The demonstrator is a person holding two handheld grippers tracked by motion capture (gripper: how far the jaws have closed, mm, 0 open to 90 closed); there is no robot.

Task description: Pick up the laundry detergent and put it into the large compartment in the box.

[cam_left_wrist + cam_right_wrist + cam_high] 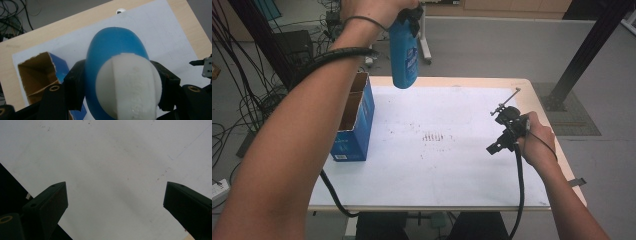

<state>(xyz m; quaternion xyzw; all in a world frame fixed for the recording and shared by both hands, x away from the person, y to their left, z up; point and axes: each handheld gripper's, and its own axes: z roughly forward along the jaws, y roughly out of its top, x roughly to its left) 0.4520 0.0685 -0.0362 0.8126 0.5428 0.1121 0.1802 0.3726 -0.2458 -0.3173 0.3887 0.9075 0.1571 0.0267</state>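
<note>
From the high view, the left gripper (409, 15) clamps a blue bottle (404, 55) by its top and holds it upright in the air above the table's far edge, just beyond the open blue box (354, 117) (probably its destination). White label print on the bottle is too blurred to read. The right gripper (497, 145) rests over the white sheet (437, 165).

The left gripper view shows jaws pressed on the bottle's shoulders below its white cap (130, 85).

The right gripper view shows jaws wide apart, empty.
</note>
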